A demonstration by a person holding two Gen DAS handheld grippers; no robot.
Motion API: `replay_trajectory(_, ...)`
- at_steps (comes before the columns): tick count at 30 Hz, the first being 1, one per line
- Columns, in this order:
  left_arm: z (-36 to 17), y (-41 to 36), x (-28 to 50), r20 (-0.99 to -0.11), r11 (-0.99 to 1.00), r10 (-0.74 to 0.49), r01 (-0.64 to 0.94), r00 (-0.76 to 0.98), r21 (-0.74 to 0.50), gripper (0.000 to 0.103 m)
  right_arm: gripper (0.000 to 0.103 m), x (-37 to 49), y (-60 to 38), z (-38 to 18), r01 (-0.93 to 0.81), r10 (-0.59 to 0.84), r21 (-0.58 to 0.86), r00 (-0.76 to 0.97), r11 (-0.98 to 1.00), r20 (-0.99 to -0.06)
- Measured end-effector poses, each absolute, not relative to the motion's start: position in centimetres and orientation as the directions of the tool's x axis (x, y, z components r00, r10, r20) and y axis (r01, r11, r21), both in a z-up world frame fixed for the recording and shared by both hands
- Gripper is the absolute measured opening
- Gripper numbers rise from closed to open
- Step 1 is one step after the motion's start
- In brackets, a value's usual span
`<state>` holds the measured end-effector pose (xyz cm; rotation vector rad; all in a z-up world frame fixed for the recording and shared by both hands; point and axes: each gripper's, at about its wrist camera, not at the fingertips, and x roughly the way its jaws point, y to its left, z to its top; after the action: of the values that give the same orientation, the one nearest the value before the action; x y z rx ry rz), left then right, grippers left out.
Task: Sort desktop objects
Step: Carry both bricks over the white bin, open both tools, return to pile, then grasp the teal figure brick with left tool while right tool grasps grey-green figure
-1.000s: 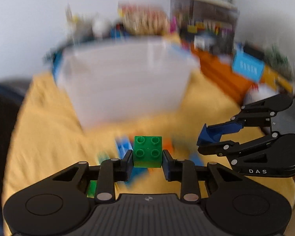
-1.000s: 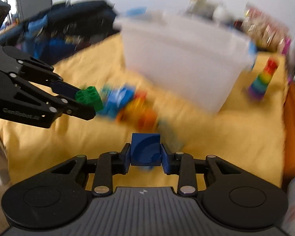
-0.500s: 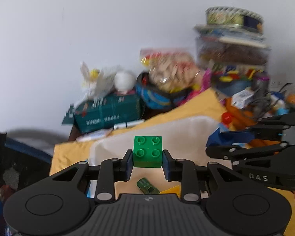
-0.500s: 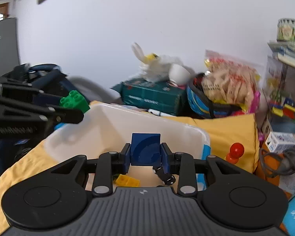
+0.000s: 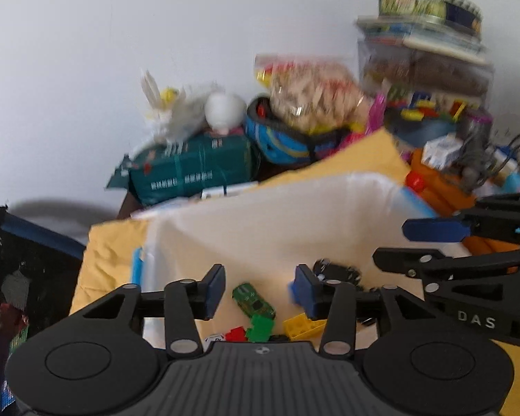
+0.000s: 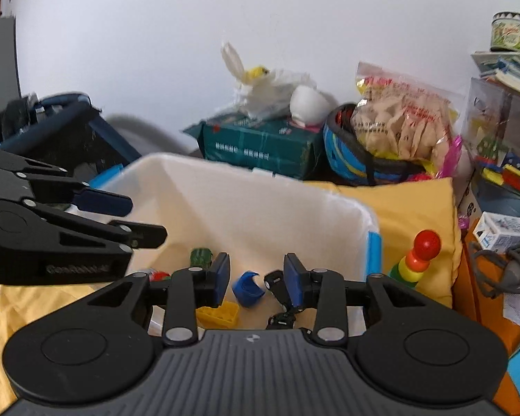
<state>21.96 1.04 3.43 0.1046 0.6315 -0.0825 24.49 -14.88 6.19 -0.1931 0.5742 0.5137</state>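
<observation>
Both grippers are hanging over the open white bin, pointing down into it, and both are letting go. The coming move, as I judge it, turns on this: the bin's floor is lying straight below and ahead of each pair of jaws, so whatever is dropping is landing inside and not on the yellow cloth around it.

The left gripper, at lower centre of its own view, is opening, its blue pads standing well apart with nothing pressed between them. Just below that gap a green brick is lying among a red piece, a yellow brick and a green toy car on the bin floor.

The right gripper is opening too, jaws apart and gripping nothing. A blue curved piece is sitting in the gap between the pads, touching neither as far as I can tell; whether it is falling or resting on the floor is unclear. A black toy is lying just right of it.

More loose items probably remain outside the bin, though none are showing here apart from a stacking toy at right.
</observation>
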Motion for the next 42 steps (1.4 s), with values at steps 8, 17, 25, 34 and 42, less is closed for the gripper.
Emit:
replay_trajectory(8, 2.1, 1.5, 12.4, -0.585, 0.995, -0.059, 0.095, 0.809, 0.03, 0.074, 0.053, 19.5, -17.3, 6.5, -0.569, 0.473, -0.003, 0.686, 0.822, -0.553)
replay_trajectory(17, -6.6, 1.0, 9.1, -0.788, 0.995, -0.096, 0.057, 0.608, -0.078, 0.074, 0.053, 15.6, -17.9, -1.2, -0.592, 0.434, 0.051, 0.528, 0.805, -0.73)
replay_trajectory(25, -8.5, 2.0, 8.4, -0.822, 0.996, -0.059, -0.027, 0.567, -0.09, 0.074, 0.055, 13.9, -16.8, -3.2, -0.617, 0.468, 0.116, 0.448, 0.779, -0.762)
replay_trajectory(34, -10.2, 2.0, 8.1, -0.842, 0.996, -0.094, 0.049, 0.531, -0.08, 0.074, 0.055, 12.7, -15.9, -4.5, -0.658, 0.443, 0.062, 0.431, 0.751, -0.786)
replay_trajectory(42, -9.0, 2.3, 8.4, -0.808, 0.991, -0.134, 0.078, 0.573, -0.109, 0.07, 0.055, 12.3, -16.5, -4.4, -0.651, 0.416, 0.035, 0.441, 0.758, -0.795)
